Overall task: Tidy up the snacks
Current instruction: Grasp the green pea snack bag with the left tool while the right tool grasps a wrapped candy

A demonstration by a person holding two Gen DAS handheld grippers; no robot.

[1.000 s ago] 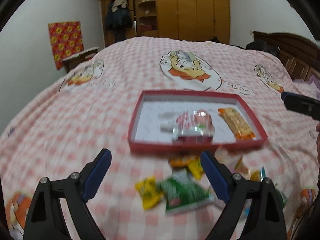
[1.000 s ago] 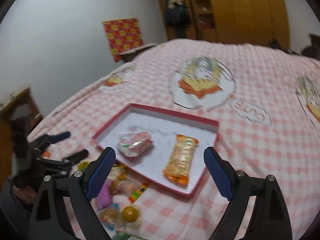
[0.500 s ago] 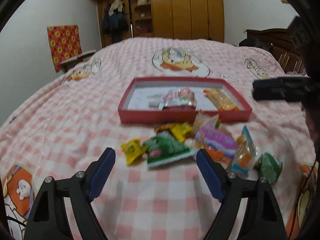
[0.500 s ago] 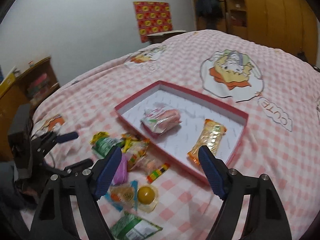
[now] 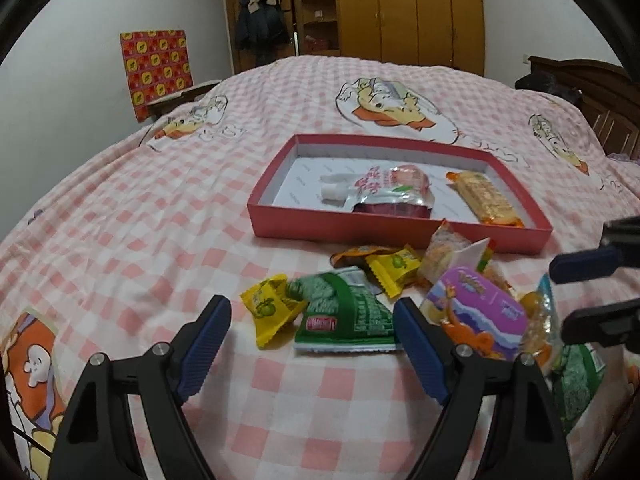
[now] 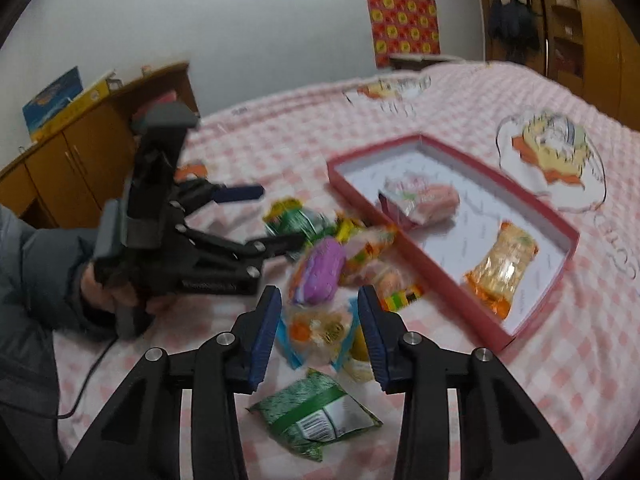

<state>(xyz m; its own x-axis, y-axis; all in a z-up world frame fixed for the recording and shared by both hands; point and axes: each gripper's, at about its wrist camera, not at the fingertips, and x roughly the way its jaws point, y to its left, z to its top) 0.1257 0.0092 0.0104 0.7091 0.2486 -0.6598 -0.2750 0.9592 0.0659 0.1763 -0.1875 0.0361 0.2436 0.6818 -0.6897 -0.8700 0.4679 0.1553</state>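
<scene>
Snacks, left wrist view: loose pile on the checked bedspread [image 5: 140, 216], at 6 o'clock of the red tray [image 5: 396, 228].
Tray contents: pink spouted pouch [image 5: 380, 190] in the middle, orange wafer bar [image 5: 486, 200] at 3 o'clock of it.
Left gripper [image 5: 312, 340]: released, jaws wide apart, with a yellow candy [image 5: 270, 308] and a green packet [image 5: 344, 316] lying between the blue pads.
Purple pack [image 5: 476, 316]: at 3 o'clock of the green packet, just beyond the right-hand pad.
Right gripper, right wrist view [image 6: 318, 328]: partly spread, jaws on either side of a clear orange-and-blue packet [image 6: 316, 332]; contact cannot be told through the blur.
Second green packet [image 6: 316, 416]: at 6 o'clock of that packet, below the jaws.
Tray [image 6: 424, 256]: at 2 o'clock of the pile.
</scene>
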